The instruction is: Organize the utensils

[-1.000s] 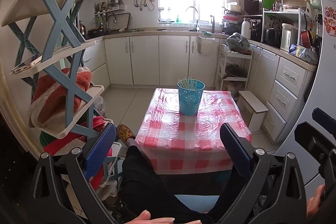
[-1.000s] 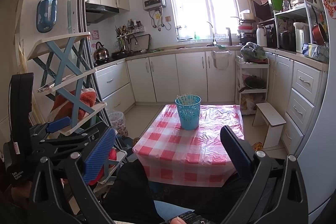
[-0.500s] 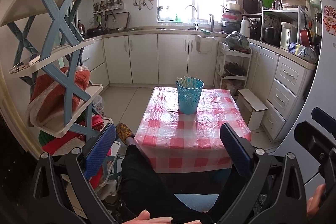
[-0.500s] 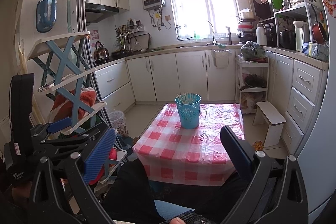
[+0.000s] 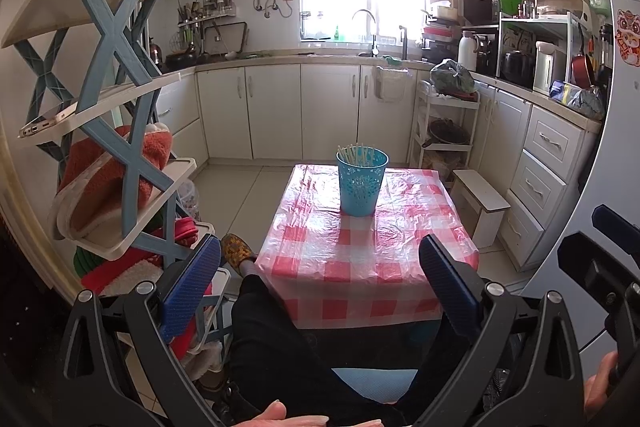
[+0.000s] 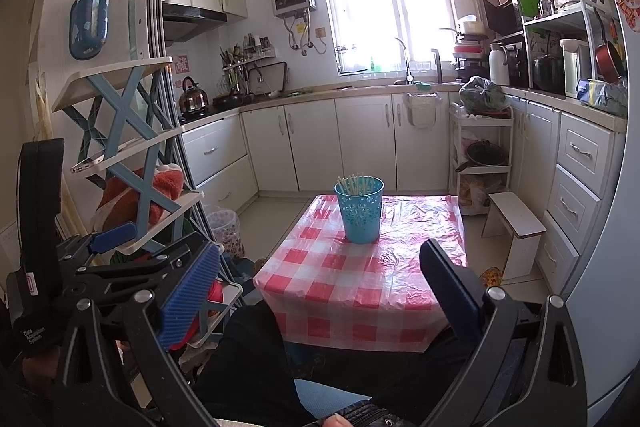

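The near half of the table (image 5: 360,267) lies bare, open to approach from the front. The blue cup (image 5: 362,183) of sticks (image 5: 356,153) stands upright toward the far end (nothing beside it). A shelf rack (image 5: 120,131) crowds the left side; a small stool (image 5: 484,203) stands right.

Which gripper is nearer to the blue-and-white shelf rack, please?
Left. The left gripper is just right of the shelf rack; the right gripper is further right, with the left gripper between it and the rack.
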